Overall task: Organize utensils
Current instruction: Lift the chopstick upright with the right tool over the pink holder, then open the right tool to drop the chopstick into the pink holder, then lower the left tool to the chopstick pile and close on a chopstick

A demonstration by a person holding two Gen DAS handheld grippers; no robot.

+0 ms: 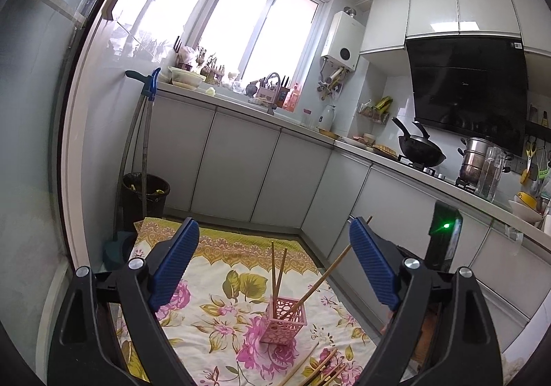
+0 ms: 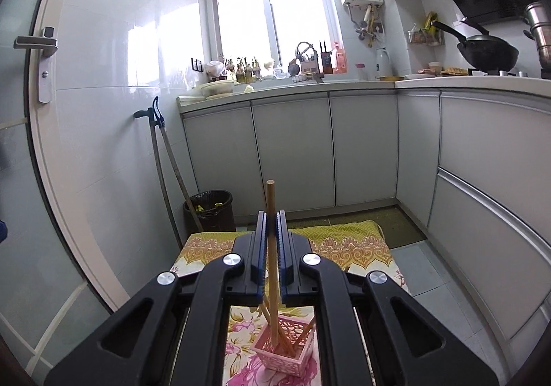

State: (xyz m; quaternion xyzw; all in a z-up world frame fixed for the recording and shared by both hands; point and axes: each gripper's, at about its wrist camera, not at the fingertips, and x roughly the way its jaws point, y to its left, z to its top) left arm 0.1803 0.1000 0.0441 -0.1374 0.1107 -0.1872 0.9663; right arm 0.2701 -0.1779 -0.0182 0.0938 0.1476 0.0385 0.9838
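A pink perforated basket [image 1: 284, 320] stands on a floral cloth [image 1: 220, 282] with three wooden chopsticks in it, one leaning right. Several loose chopsticks [image 1: 320, 368] lie on the cloth in front of it. My left gripper [image 1: 274, 224] hangs above and before the basket, open wide, with nothing between its blue pads. In the right wrist view my right gripper [image 2: 272, 214] is shut on one upright chopstick [image 2: 270, 196]. That chopstick's lower end reaches down into the pink basket [image 2: 286, 348], beside other sticks. A black body with a green light [image 1: 444, 238] shows at the right.
The cloth [image 2: 344, 244] covers a low surface in a kitchen. Grey cabinets [image 2: 292, 152] run behind and along the right. A black bin [image 2: 210, 210] and two long handles [image 2: 165, 172] stand by the left wall. A wok [image 1: 420, 152] sits on the stove.
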